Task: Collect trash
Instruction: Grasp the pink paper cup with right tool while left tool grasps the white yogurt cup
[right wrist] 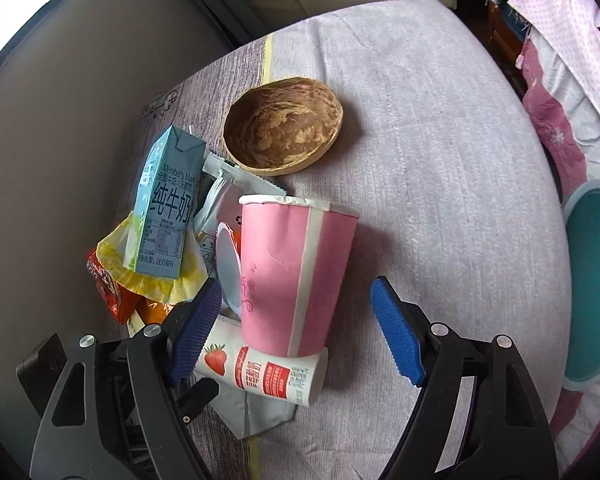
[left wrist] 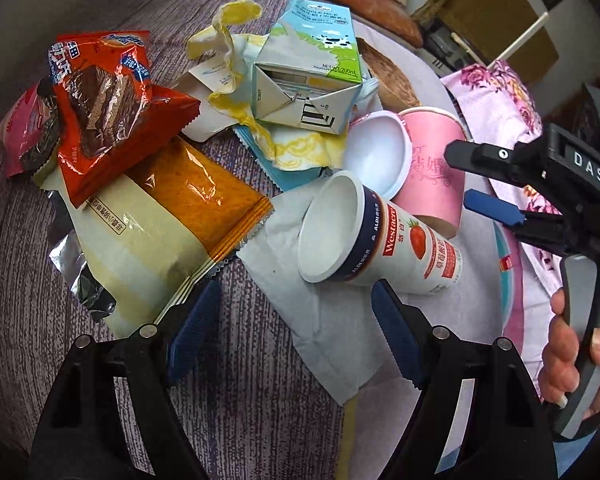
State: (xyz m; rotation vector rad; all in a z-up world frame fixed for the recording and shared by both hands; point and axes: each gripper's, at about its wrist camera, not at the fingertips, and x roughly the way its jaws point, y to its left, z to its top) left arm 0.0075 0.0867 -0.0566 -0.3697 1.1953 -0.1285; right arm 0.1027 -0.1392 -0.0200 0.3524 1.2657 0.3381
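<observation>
- On the grey-and-white cloth-covered table, the trash sits in one loose heap: a milk carton, a pink paper cup, a strawberry yogurt cup on its side, an orange Ovaltine wrapper, a yellow-and-orange snack bag, a yellow crumpled wrapper and a pale napkin.
- Nothing looks collected yet. Neither gripper carries anything, so by my reading the task is at its start, with the whole heap left to clear.
- Left gripper hangs over the near edge of the heap, jaws spread wide and empty, the napkin and the yogurt cup's mouth between and just ahead of them.
- Right gripper also stands wide and empty; the pink cup and the yogurt cup's base lie in the gap between its blue pads, not yet touched as far as I can tell.
- A round teal container sits at the right edge of the right wrist view, possibly the bin; a wooden bowl lies just beyond the heap.
- Room: the cloth to the right of the cup is bare and open toward the teal container. To the left the heap is crowded, and the table edge runs close behind the carton.
- The floral cloth borders the far right side.
</observation>
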